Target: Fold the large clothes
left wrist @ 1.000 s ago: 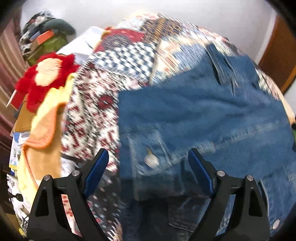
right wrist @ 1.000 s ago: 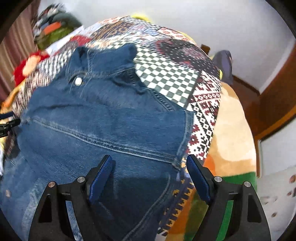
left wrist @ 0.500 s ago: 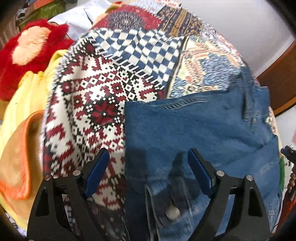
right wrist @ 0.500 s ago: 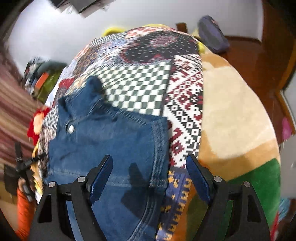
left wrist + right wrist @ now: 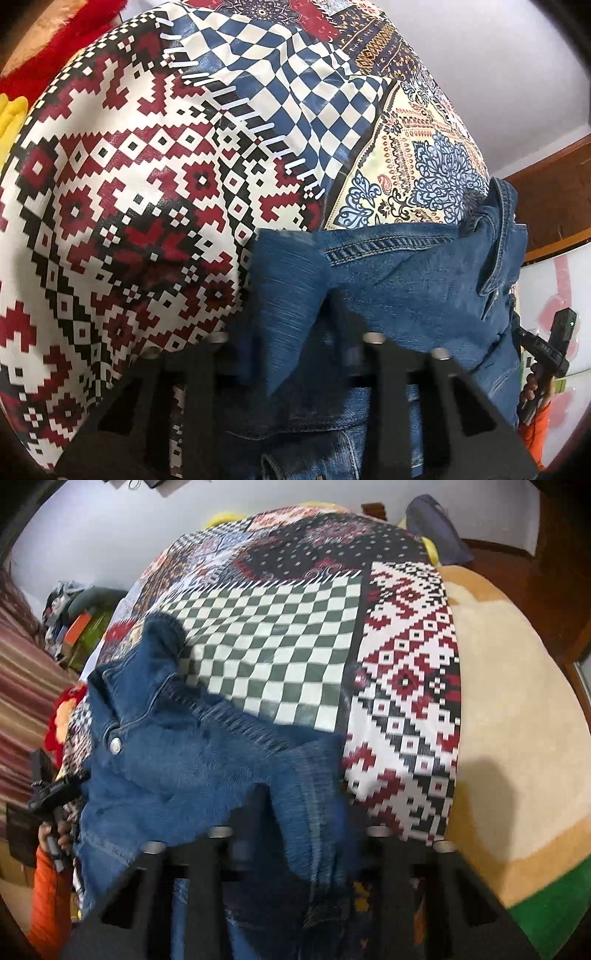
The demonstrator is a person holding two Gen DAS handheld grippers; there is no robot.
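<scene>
My left gripper [image 5: 291, 354] pinches denim jacket [image 5: 406, 280] corner at 6 o'clock; right gripper [image 5: 299, 845] clamped on jacket edge, patchwork bedspread [image 5: 280, 657] beneath

Jacket [image 5: 207, 760] on bedspread [image 5: 280, 657], plush blanket [image 5: 517, 738] right

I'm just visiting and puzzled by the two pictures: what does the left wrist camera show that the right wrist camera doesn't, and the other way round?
Only the left wrist view shows the blue-and-cream checkered patch and the paisley patch.

Only the right wrist view shows the green-and-white checkered patch, the jacket's metal button, the cream blanket and a dark bag by the wall.

Both show the denim jacket on the patchwork bedspread, with denim bunched between each tool's fingers: left tool, right tool.
</scene>
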